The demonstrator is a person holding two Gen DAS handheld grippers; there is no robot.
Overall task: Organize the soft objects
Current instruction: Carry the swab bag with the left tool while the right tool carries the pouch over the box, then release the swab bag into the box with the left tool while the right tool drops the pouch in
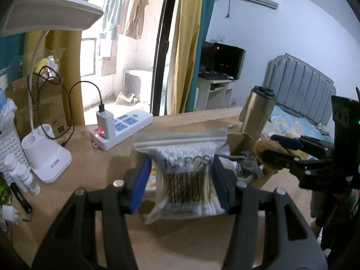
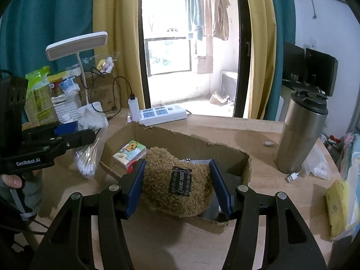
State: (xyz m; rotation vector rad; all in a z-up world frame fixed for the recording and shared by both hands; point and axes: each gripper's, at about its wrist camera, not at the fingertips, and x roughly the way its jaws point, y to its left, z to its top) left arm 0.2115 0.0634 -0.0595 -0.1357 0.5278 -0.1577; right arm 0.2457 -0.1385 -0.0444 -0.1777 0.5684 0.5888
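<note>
My left gripper (image 1: 181,164) is shut on a clear zip bag of cotton swabs (image 1: 185,175) and holds it above the wooden desk; the bag also shows in the right wrist view (image 2: 90,155), left of the cardboard box (image 2: 175,135). My right gripper (image 2: 177,173) is shut on a brown fuzzy plush (image 2: 177,182) with a black label, held over the box's near edge. The plush also shows in the left wrist view (image 1: 272,157). A tissue pack (image 2: 129,153) lies inside the box.
A steel thermos (image 2: 301,132) stands right of the box. A white power strip (image 2: 157,113) lies behind it. A desk lamp (image 1: 45,153), a white basket (image 1: 9,148) and small bottles (image 1: 22,175) crowd the desk's left. A yellow sponge (image 2: 337,209) lies at the right edge.
</note>
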